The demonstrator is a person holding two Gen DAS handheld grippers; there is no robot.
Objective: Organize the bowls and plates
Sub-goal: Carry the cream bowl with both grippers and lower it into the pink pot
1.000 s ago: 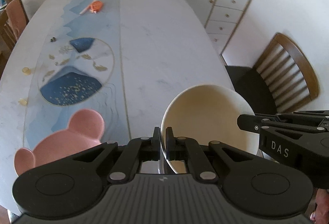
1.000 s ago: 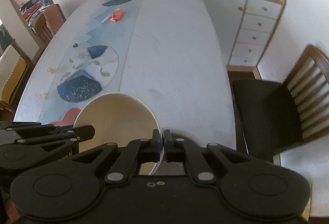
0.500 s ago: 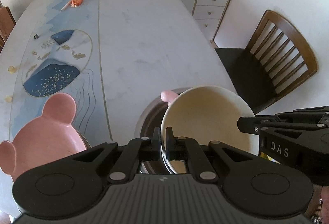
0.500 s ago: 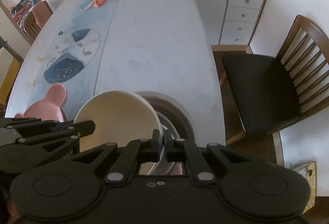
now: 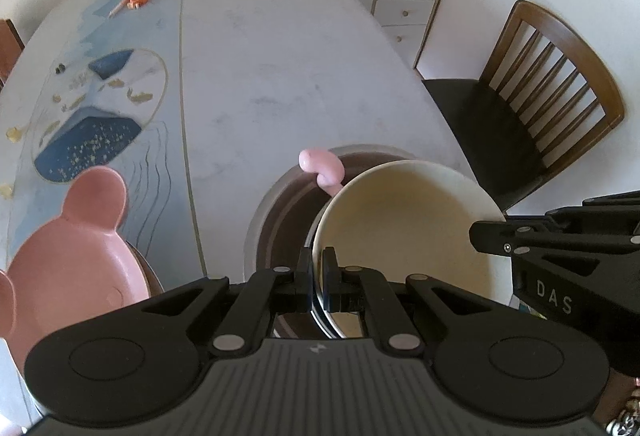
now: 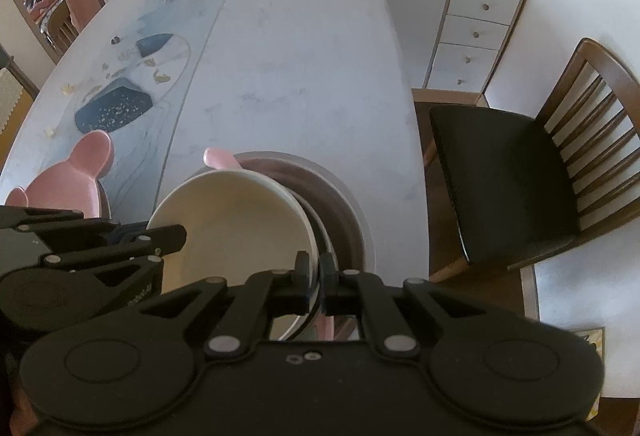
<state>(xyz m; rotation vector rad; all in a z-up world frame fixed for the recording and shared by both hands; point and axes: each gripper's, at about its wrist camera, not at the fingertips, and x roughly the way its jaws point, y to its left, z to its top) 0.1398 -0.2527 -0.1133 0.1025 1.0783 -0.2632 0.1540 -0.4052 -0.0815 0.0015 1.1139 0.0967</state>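
You hold the cream bowl point(image 5: 404, 232) by opposite rims, left gripper point(image 5: 316, 278) and right gripper point(image 6: 314, 276) jaws both clenched on it, directly above the dark basin point(image 6: 344, 212), tilted.

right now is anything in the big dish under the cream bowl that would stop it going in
Yes: a pink handled piece rests in the large dish, right beside the cream bowl that both grippers hold by its rim.

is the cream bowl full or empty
Empty: the cream bowl shows only bare inner wall and floor in both wrist views, held by its rim by the left gripper and right gripper.
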